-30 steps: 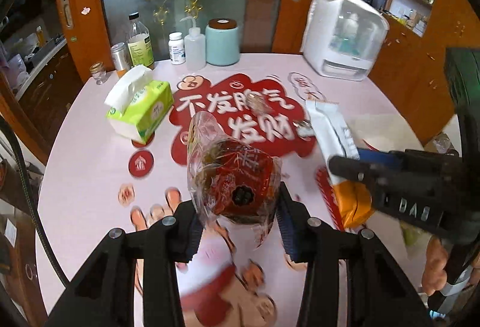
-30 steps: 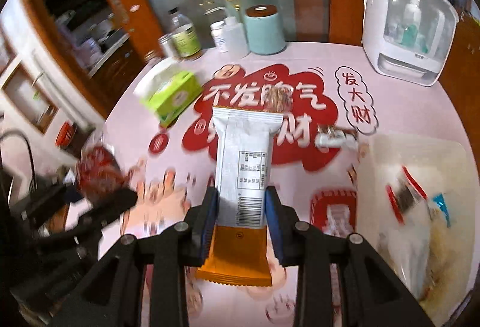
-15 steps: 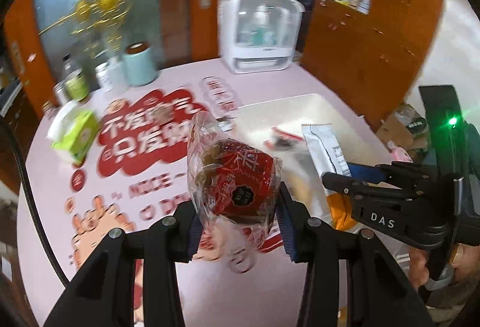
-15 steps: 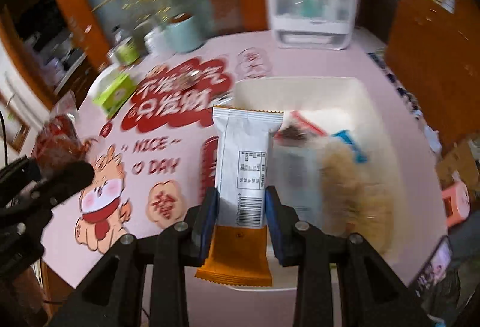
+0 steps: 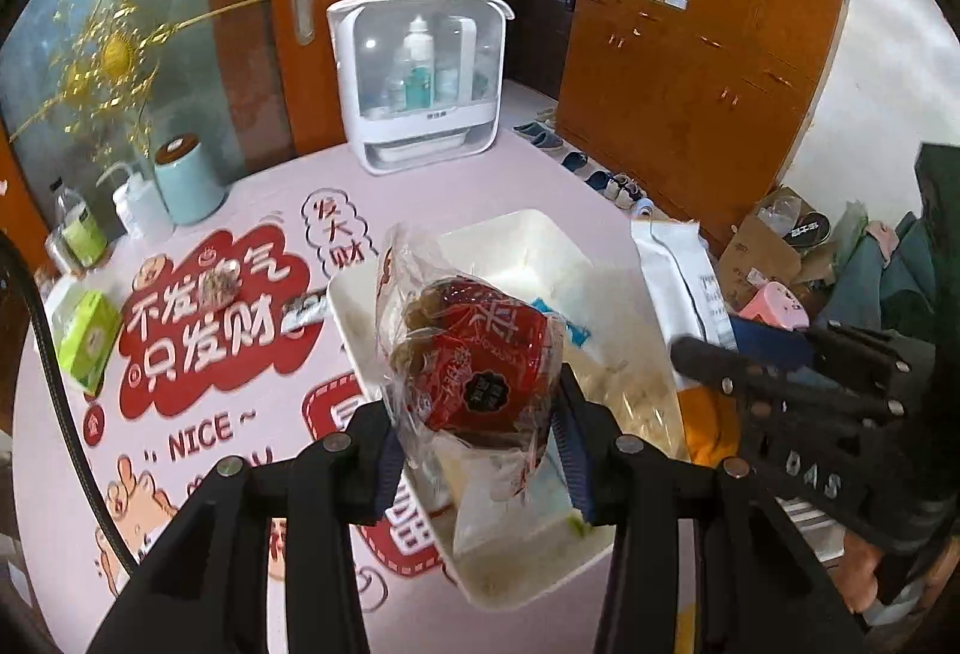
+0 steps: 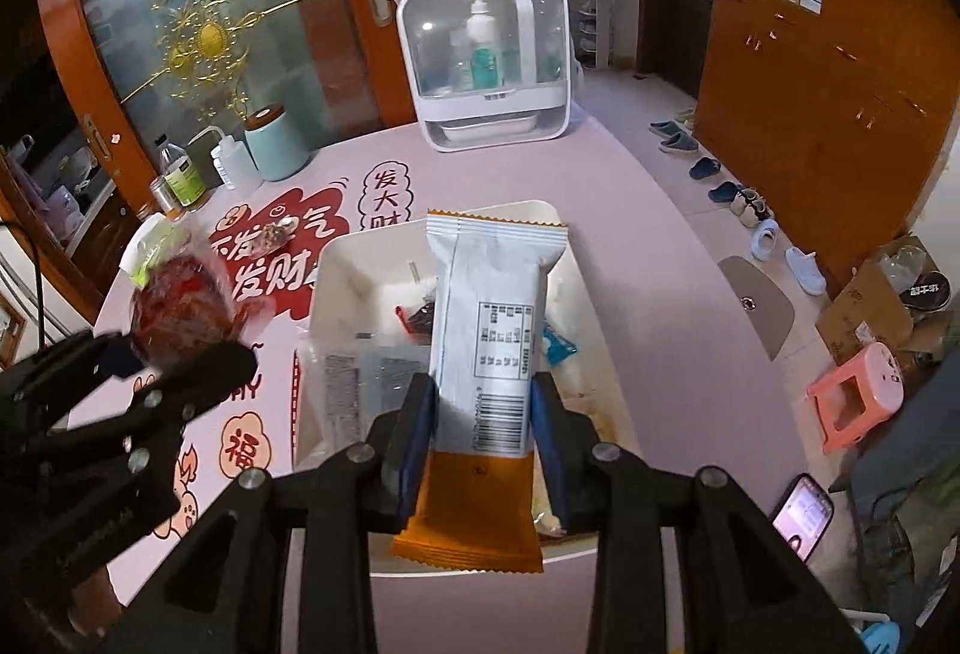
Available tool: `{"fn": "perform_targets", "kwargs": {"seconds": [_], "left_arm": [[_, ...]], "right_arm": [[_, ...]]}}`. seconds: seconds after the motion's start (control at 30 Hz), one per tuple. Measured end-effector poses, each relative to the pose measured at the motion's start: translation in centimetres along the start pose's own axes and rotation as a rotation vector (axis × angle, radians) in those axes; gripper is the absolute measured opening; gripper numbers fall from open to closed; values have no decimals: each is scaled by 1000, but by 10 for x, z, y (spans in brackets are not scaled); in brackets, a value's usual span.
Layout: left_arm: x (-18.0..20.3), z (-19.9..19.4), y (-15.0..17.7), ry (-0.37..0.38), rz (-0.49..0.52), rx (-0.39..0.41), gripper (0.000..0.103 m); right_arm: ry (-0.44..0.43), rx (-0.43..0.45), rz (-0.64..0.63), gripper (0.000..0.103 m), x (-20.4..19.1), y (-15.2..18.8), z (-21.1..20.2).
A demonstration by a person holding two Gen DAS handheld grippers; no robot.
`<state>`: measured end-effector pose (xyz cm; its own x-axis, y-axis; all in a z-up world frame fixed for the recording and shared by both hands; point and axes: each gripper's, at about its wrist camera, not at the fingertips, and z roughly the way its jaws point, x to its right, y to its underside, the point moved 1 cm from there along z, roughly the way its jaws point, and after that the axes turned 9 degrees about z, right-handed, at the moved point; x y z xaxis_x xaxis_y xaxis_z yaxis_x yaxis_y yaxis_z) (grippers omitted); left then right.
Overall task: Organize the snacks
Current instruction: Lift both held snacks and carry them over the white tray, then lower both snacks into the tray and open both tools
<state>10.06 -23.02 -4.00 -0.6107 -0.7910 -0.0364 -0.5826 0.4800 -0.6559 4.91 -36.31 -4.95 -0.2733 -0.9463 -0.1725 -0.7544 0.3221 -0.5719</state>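
The left hand-held gripper [image 5: 474,465] clamps a clear crinkly bag with a red label [image 5: 471,360]; the right hand-held gripper [image 6: 480,441] pinches a white-and-orange foil packet [image 6: 489,354], its jaws starting to part. Both snacks hang above the white rectangular plastic bin [image 6: 327,264] on the pink worktop [image 6: 660,270]. Release each low over the bin's middle, one after the other, so neither slides over the rim. Two snacks held, one bin, several packets inside; two small wrapped snacks lie left of the bin.

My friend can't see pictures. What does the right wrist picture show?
The right gripper pinches a white and orange snack packet above a white bin that already holds snacks. At the left, the left gripper holds a red snack in clear wrap over a pink table.
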Motion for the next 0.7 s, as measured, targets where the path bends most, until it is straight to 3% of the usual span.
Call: {"fn": "perform_targets", "kwargs": {"seconds": [0.3, 0.33, 0.37, 0.43, 0.7], "left_arm": [[0, 30, -47, -82, 4, 9, 45], [-1, 34, -51, -91, 0, 3, 51], [-3, 38, -53, -103, -4, -10, 68], [-6, 43, -55, -117, -24, -15, 87], [-8, 48, -47, -141, -51, -45, 91]], "right_arm": [[7, -3, -51, 37, 3, -23, 19], [7, -2, -56, 38, 2, -25, 21], [12, -1, -57, 40, 3, -27, 23], [12, -7, -53, 50, 5, -28, 28], [-6, -39, -36, 53, 12, -24, 38]]}}
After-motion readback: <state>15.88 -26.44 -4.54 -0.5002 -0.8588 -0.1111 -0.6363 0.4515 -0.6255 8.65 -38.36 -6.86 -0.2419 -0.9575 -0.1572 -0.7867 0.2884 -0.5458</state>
